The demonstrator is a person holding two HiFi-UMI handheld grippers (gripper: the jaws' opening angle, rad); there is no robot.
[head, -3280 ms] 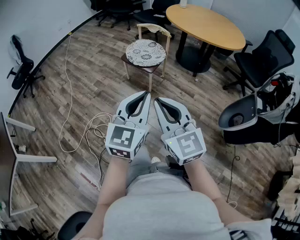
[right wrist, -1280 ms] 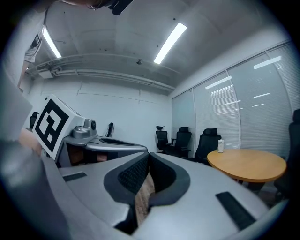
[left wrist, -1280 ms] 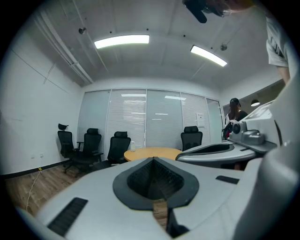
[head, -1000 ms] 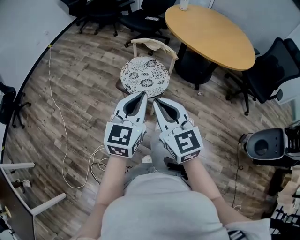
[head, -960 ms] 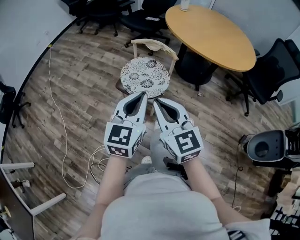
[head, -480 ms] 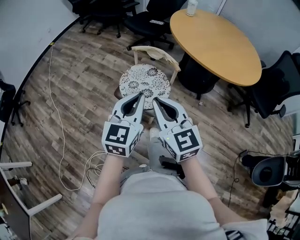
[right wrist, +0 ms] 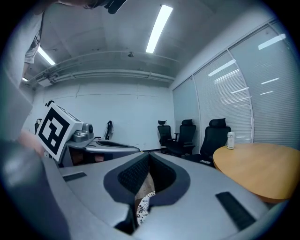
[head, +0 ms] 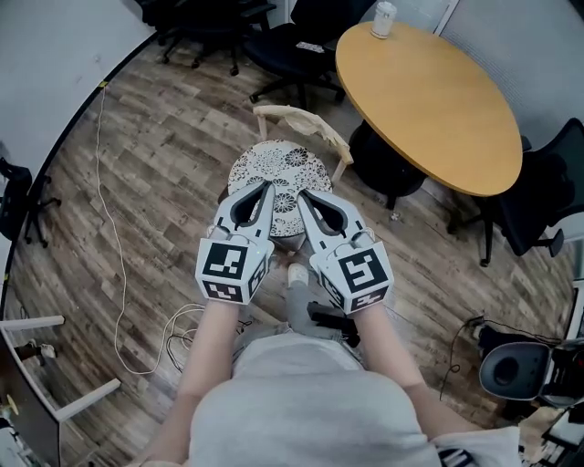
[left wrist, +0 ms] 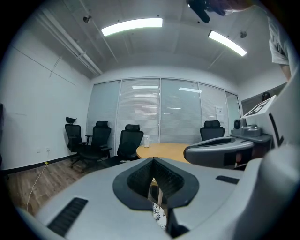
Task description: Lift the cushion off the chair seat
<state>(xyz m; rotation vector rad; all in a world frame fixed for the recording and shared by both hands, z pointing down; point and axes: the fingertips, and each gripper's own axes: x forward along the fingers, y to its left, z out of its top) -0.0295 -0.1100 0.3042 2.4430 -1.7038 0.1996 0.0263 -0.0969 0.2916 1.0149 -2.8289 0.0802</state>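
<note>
A round white cushion (head: 276,168) with a black flower pattern lies on the seat of a small wooden chair (head: 304,119) in the head view. My left gripper (head: 267,186) and right gripper (head: 303,193) are held side by side, tips over the cushion's near edge. Both are shut with nothing between their jaws. In the left gripper view the shut gripper (left wrist: 153,160) shows a sliver of the cushion (left wrist: 159,217) below its tips. In the right gripper view the gripper (right wrist: 149,155) also shows a bit of the cushion (right wrist: 143,206) through the gap.
A round wooden table (head: 429,87) with a can (head: 384,18) stands right behind the chair. Black office chairs (head: 292,36) stand at the back and one (head: 538,191) at the right. A white cable (head: 114,228) trails over the wood floor at the left.
The person has walked up to the chair. Both grippers, still shut and side by side, now reach over the cushion's near edge, where earlier they were short of it.
</note>
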